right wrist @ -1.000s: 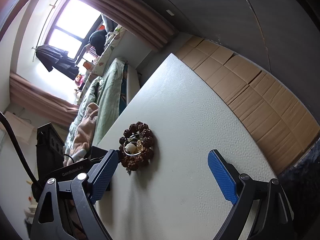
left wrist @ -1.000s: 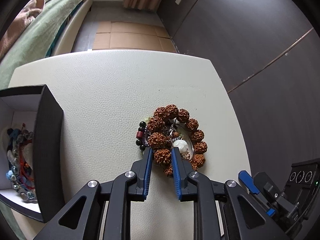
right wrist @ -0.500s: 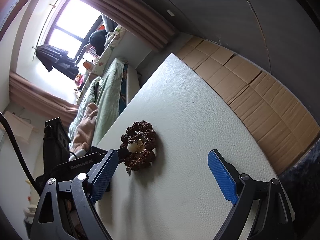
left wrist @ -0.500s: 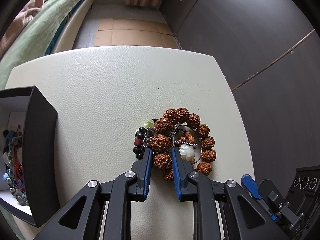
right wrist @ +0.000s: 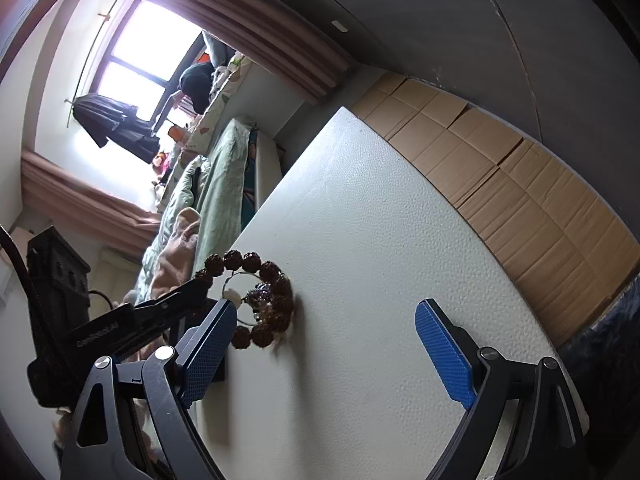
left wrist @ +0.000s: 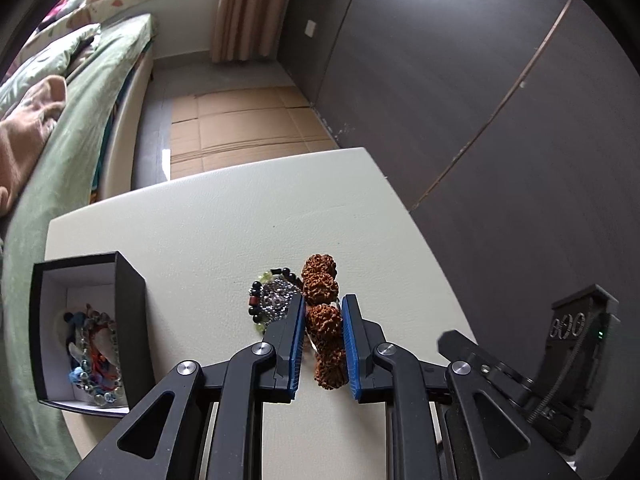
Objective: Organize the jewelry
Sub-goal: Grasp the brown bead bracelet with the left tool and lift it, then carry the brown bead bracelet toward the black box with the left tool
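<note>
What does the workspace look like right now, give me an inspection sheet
Surface: white textured table.
Job's things: brown seed bracelet lifted on edge; small beaded jewelry pile lying on the table; black box open, with beaded pieces inside.
Clutter: nothing seen.
Grippers: left claw shut on the brown seed bracelet; right claw open, holding nothing.
Cables: black cable at the left edge of the right wrist view.
Surroundings: bed, curtains, window, cardboard on floor.
</note>
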